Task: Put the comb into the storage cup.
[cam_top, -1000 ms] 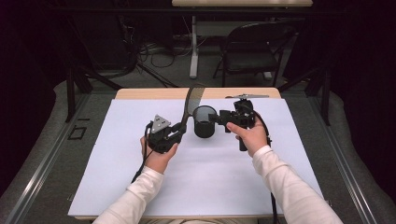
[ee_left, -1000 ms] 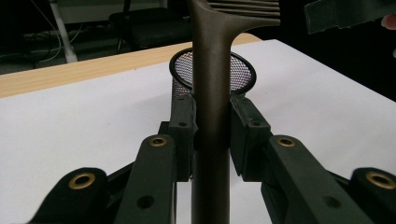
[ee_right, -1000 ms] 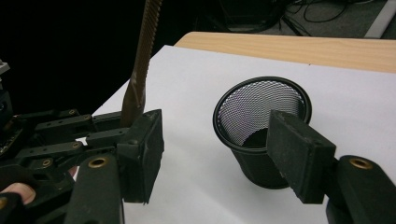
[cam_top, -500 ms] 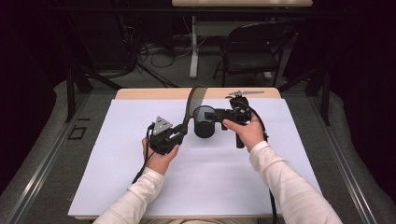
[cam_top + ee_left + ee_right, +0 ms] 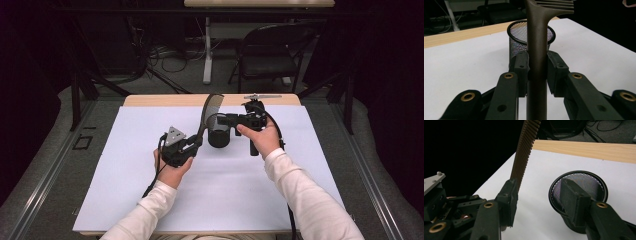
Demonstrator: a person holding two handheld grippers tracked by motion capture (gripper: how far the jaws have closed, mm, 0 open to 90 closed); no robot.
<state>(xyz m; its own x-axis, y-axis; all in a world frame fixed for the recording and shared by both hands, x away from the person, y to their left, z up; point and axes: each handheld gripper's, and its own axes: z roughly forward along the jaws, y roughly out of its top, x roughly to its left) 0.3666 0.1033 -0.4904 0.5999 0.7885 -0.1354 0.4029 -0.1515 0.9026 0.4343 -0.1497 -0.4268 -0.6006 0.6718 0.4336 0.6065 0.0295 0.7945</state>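
Left tool (image 5: 537, 75): clamped on the handle of a brown comb (image 5: 537, 50), both pads pressed flat against the shaft. Comb held raised above the bench (image 5: 125, 190), rising from the left tool toward the far edge, toothed end uppermost, near the far edge at about mid-width. In the high view, left tool (image 5: 192, 145) positioned left of centre, in the far half of the bench.

Black mesh cup (image 5: 219, 136): upright on the white sheet covering the bench, close to centre and toward the far edge, just beside the comb on its right. Open mouth facing up; interior partly visible in the right gripper view, contents not determinable.

Right tool (image 5: 541, 200): jaws partly open, just been closing. One pad inside the mouth of the mesh cup (image 5: 579, 195); the other outside the rim, on the side toward the comb (image 5: 524, 152), close to the comb's teeth. Cup wall between the pads; contact with the wall not confirmed. In the high view, right tool (image 5: 222, 120) reaching leftward over the cup from the right hand (image 5: 262, 140).

Wooden far edge of the bench exposed beyond the white sheet.
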